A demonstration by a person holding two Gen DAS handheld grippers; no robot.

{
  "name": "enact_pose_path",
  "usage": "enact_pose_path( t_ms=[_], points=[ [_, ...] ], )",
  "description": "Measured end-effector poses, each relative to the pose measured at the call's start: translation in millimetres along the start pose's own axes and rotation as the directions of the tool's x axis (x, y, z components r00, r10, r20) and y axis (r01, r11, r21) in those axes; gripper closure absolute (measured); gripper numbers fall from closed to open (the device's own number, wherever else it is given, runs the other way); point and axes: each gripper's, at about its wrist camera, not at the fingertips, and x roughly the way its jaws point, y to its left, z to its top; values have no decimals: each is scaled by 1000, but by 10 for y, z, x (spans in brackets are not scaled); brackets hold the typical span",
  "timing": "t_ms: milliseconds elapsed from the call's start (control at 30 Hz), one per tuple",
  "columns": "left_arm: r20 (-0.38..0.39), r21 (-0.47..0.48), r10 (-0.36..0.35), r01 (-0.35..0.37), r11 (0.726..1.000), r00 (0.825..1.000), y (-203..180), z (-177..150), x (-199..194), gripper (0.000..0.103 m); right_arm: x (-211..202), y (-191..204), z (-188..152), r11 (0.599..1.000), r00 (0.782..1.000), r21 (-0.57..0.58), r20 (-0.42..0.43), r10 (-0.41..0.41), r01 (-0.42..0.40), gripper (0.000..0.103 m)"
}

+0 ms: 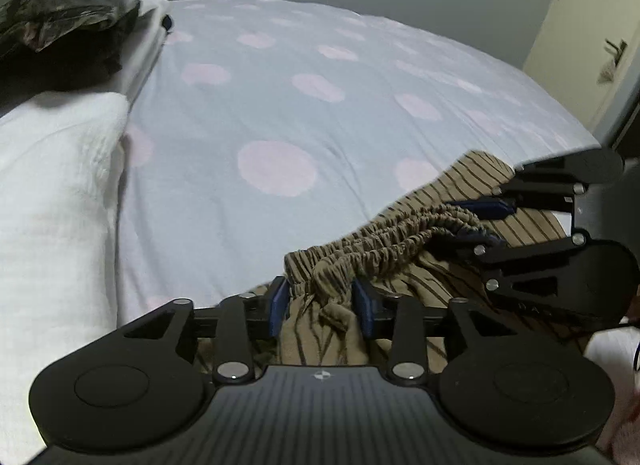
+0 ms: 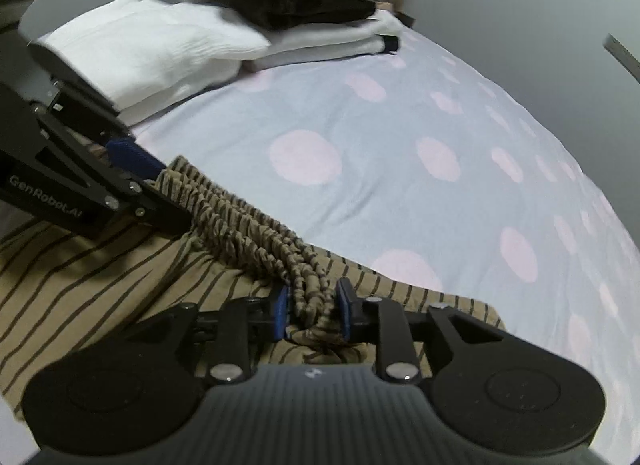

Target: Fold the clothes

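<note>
Striped shorts (image 2: pixel 100 277) hug the bedspread's (image 2: pixel 360 113) near edge (open sheet beyond).

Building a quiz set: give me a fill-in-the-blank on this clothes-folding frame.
1. The striped shorts lie on a bedsheet dotted with ____ circles.
2. Both grippers flank the shorts' elastic ____.
3. The folded pile rests on ____ towels.

Missing: pink; waistband; white

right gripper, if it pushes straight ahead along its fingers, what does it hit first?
The gathered elastic waistband of the striped trousers: it already lies between the right gripper pads. Beyond it only the dotted bedsheet shows, though depth there is hard to judge.
</note>
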Motion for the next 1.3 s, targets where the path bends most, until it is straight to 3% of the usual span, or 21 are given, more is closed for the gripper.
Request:
enact_pose_path(
  t_ms=[167,300,367,467,633,733,833,933,1033,1067,1100,1167,1300],
  points=[
    [49,-60,78,-75,995,996,93,-44,-243,48,-81,-130,-25,986,998,159,34,-48,42,54],
    [75,-144,126,-114,983,989,145,-82,-563,49,-388,-357,-72,941,996,335,60,-67,44,51],
    [70,-175,112,-98,980,991,140,-116,-700,49,-602,-457,-185,905,994,424,83,-77,35,51],
    [4,-197,31,-29,980,1000,89,-233,-860,49,-914,-577,-411,834,990,551,111,-89,13,51],
    [-111,-177,-47,26,984,993,-104,-444,-1017,49,-1217,-600,-969,730,991,683,107,-83,-13,52],
    [-173,-133,-48,25,991,984,-221,-564,-1036,47,-1272,-542,-1311,686,993,727,101,-65,-29,52],
    [-234,-102,-27,3,995,972,-304,-673,-975,48,-1254,-477,-1494,668,994,743,97,-58,-33,53],
    [-267,-78,-2,-20,997,964,-355,-724,-911,65,-1233,-488,-1555,642,994,763,113,-10,-80,54],
    [-282,-94,-3,-25,995,960,-330,-748,-887,82,-1193,-453,-1552,660,993,743,109,41,-109,61],
    [-285,-98,-1,-29,995,958,-321,-756,-879,88,-1168,-432,-1548,672,994,733,94,46,-101,69],
    [-285,-104,3,-34,994,958,-314,-760,-870,91,-1133,-419,-1548,683,996,725,74,51,-89,86],
    [-279,-118,11,-46,992,960,-298,-759,-863,94,-1083,-424,-1560,691,999,722,32,9,-29,101],
    [-267,-133,20,-58,989,964,-271,-755,-921,95,-1200,-526,-1567,668,986,743,76,-148,43,102]
  ],
)
